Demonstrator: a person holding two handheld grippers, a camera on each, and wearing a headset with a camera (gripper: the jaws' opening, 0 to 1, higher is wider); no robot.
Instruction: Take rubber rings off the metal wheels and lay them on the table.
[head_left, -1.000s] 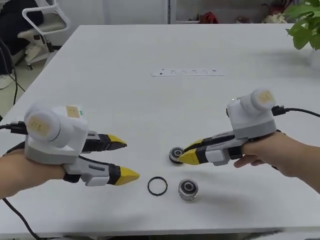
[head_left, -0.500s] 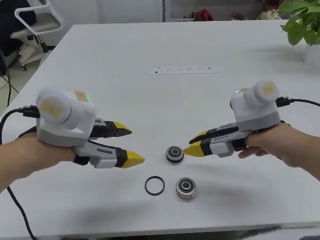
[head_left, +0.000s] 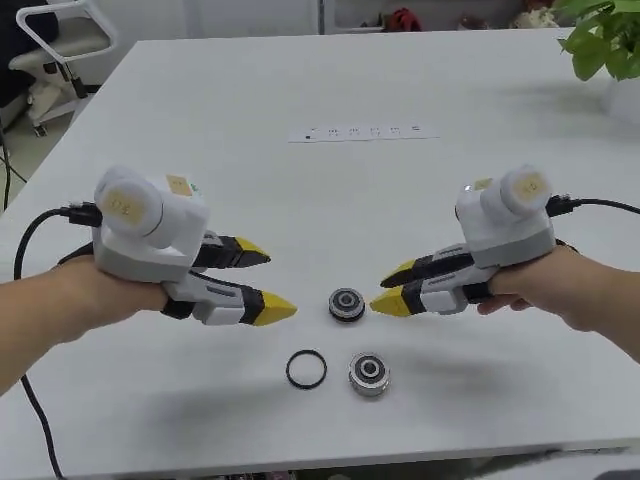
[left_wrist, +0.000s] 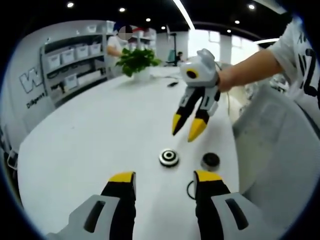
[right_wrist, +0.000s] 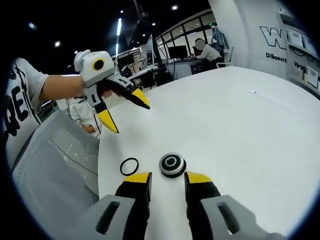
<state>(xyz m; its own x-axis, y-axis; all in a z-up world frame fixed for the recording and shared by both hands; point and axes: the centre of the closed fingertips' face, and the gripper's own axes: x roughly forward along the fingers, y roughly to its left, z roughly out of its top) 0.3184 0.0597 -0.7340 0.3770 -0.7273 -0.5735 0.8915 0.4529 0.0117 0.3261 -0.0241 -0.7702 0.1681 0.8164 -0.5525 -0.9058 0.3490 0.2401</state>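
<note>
A small metal wheel with a black rubber ring (head_left: 346, 304) stands on the white table (head_left: 330, 200), seen also as the wheel (left_wrist: 169, 157) and the wheel (right_wrist: 172, 164). A loose rubber ring (head_left: 306, 369) lies flat nearer me, the same ring (right_wrist: 129, 166). Beside it sits a second wheel (head_left: 369, 373), bare metal on its rim. My left gripper (head_left: 280, 283) is open, left of the ringed wheel. My right gripper (head_left: 378, 292) is open just right of that wheel, its tips a little apart from it. Both hold nothing.
A white strip with small markings (head_left: 363, 132) lies mid-table. A potted plant (head_left: 600, 40) stands at the far right corner. An office chair (head_left: 60, 40) is off the table's far left. Cables trail from both grippers.
My right gripper has drawn back to the right, off the ringed wheel that its tips were touching. My left gripper has moved forward, toward the wheel. The wheels and loose ring stay put.
</note>
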